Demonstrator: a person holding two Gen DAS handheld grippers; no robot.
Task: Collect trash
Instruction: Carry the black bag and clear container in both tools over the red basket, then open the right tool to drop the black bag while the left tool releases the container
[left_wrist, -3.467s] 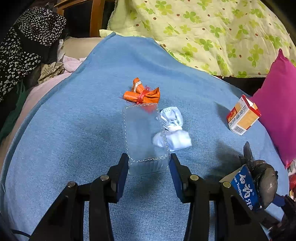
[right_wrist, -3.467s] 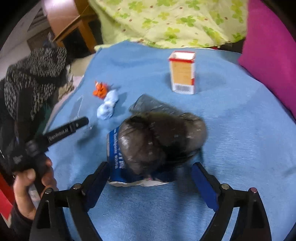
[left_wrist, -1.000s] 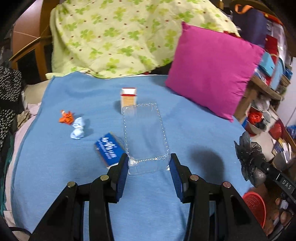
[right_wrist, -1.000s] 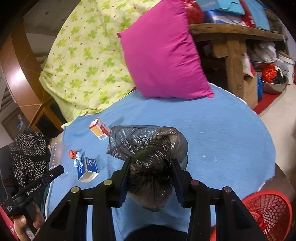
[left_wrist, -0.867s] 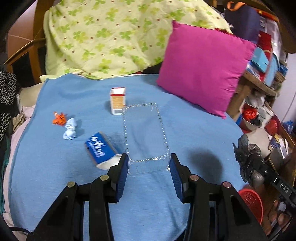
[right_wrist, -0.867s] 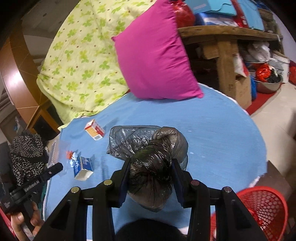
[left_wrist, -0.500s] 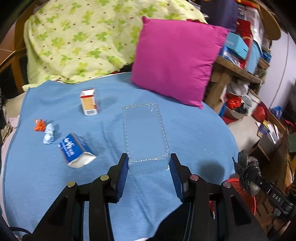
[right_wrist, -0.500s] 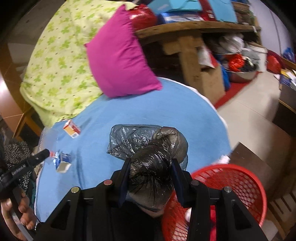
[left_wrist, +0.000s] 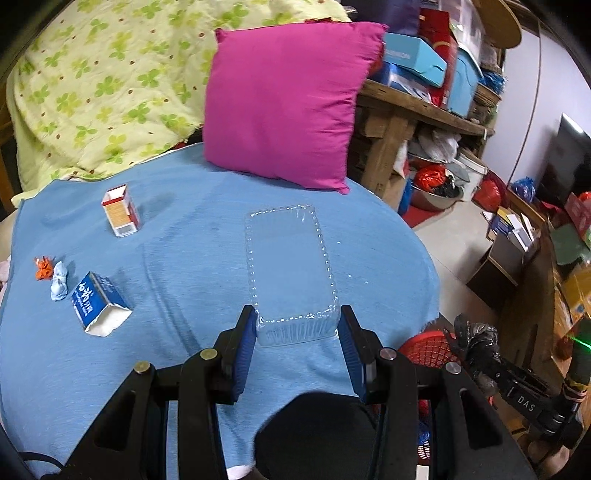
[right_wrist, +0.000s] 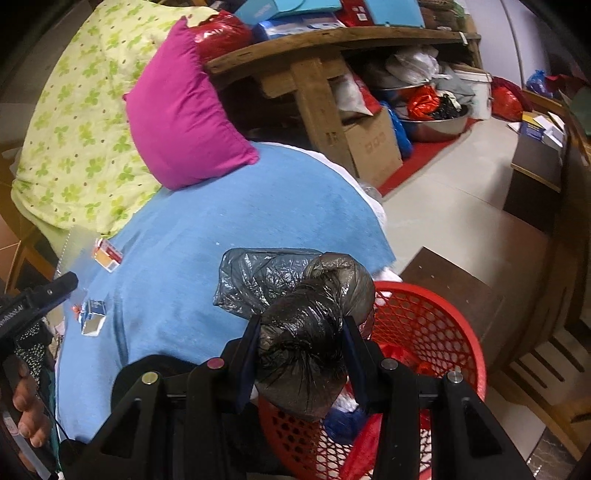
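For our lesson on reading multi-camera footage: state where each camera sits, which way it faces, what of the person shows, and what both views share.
Left wrist: sits on the left tool, looking across the blue blanket toward the pink pillow; it grips a clear plastic tray.
Right wrist: sits on the right tool, looking down over the red basket, clamping a black plastic bag; the person's hand shows at left.
Shared: blanket, pillow, basket, the orange box and the blue box.
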